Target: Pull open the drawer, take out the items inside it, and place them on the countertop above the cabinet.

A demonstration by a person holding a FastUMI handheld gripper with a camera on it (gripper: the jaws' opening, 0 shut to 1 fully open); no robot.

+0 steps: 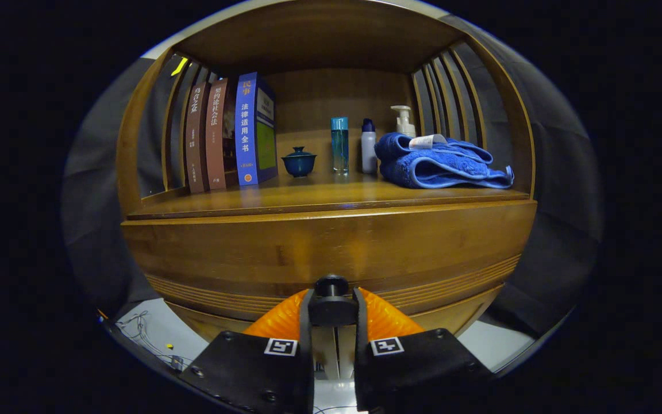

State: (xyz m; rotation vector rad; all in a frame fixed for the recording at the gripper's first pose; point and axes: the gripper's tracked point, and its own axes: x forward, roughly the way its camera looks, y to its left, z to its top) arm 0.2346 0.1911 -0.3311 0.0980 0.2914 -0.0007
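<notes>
The gripper [331,299] clenches the drawer's small black knob [331,286]; the rigid wooden drawer front [331,247] probably slides heavily.

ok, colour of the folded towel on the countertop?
Blue, lighter blue edging; towel shows best in the gripper view. Gripper is shut on the drawer knob.

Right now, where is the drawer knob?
In the gripper view, the black drawer knob sits low on the cabinet's drawer front, clamped between the gripper fingers, below the countertop holding books and a blue towel.
</notes>
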